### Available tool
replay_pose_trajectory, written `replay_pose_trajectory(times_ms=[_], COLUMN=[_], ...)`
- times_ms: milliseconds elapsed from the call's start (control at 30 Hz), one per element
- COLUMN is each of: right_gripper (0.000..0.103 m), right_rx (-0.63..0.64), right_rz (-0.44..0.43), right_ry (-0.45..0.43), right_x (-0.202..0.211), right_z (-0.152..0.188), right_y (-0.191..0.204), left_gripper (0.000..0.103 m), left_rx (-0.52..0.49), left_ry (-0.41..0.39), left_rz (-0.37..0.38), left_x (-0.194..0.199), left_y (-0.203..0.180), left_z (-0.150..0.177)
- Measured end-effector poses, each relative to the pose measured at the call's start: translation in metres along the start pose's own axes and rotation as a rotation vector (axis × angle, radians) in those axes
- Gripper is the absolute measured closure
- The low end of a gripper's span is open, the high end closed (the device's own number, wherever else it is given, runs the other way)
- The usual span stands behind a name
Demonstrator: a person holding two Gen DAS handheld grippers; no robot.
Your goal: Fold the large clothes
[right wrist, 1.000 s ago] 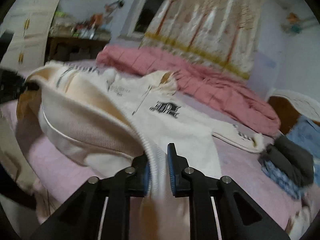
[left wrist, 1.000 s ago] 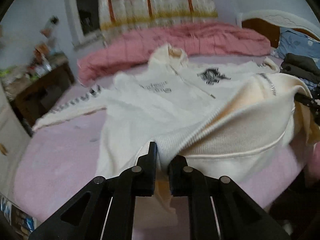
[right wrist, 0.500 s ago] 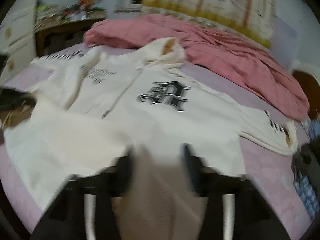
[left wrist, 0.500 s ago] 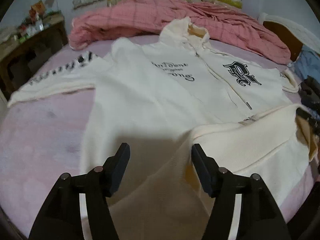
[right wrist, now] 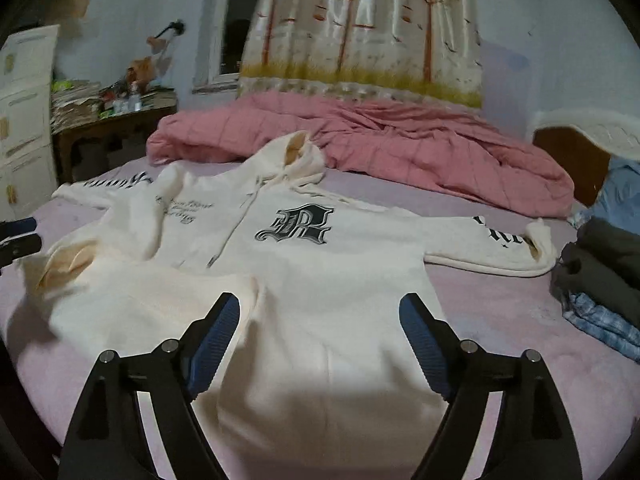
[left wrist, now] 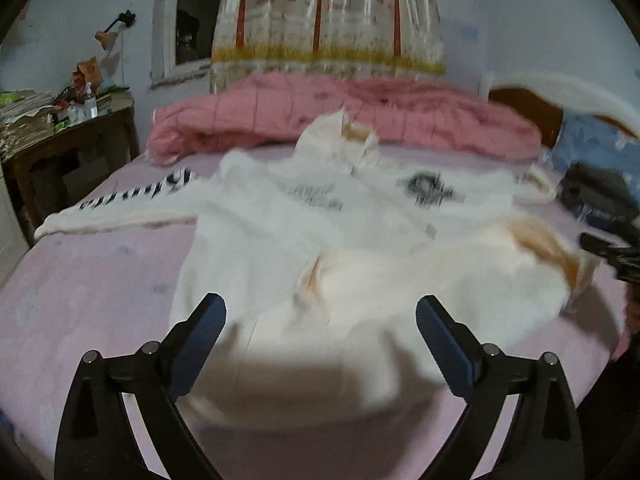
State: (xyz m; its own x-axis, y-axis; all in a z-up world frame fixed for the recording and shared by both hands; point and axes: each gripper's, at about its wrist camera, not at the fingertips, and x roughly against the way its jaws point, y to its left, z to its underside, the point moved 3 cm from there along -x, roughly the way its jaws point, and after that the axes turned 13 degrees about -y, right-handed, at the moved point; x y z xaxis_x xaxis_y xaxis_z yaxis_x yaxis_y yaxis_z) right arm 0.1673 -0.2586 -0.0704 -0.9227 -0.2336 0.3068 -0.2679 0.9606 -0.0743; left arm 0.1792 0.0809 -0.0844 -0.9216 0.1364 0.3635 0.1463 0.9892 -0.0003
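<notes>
A cream zip hoodie point(right wrist: 304, 264) with black lettering lies front up on the pink bed sheet point(right wrist: 500, 320), sleeves spread to both sides. Its hem corner is turned up, showing tan lining point(right wrist: 66, 264). In the blurred left wrist view the hoodie point(left wrist: 320, 240) lies ahead of my left gripper point(left wrist: 320, 316), whose jaws are opening wide above the hem with no cloth pinched. My right gripper point(right wrist: 320, 316) is also opening, its blue pads point(right wrist: 218, 332) apart over the lower hem, gripping nothing. The other gripper's tip point(right wrist: 18, 236) shows at the left edge of the right wrist view.
A rumpled pink quilt point(right wrist: 400, 148) lies across the head of the bed. Folded dark and blue clothes point(right wrist: 600, 276) are stacked on the right. A cluttered wooden desk point(right wrist: 108, 128) and white drawers point(right wrist: 24, 112) stand at the left; a curtain point(right wrist: 360, 28) hangs behind.
Both grippers were shut on the hoodie's hem and have let it go; their jaws now stand wide apart. The lifted hem has dropped onto the bed, and both grippers have pulled back.
</notes>
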Motion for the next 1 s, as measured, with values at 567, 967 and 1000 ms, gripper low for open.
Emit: replay_pose_trajectory(times_ms=[567, 967, 1000], right_gripper=[0.018, 0.037, 0.046], right_rx=[0.084, -0.086, -0.096], right_rz=[0.507, 0.235, 0.249], right_ry=[0.010, 0.264, 0.280], right_x=[-0.008, -0.042, -0.046], right_z=[0.006, 0.038, 0.040], right_y=[-0.080, -0.083, -0.086], left_gripper=[0.008, 0.007, 0.007], left_rx=[0.037, -0.118, -0.129], left_ry=[0.006, 0.114, 0.122], left_rz=[-0.083, -0.036, -0.043], left_x=[-0.001, -0.014, -0.016], left_y=[0.035, 0.028, 0.029], left_z=[0.011, 0.032, 0.034])
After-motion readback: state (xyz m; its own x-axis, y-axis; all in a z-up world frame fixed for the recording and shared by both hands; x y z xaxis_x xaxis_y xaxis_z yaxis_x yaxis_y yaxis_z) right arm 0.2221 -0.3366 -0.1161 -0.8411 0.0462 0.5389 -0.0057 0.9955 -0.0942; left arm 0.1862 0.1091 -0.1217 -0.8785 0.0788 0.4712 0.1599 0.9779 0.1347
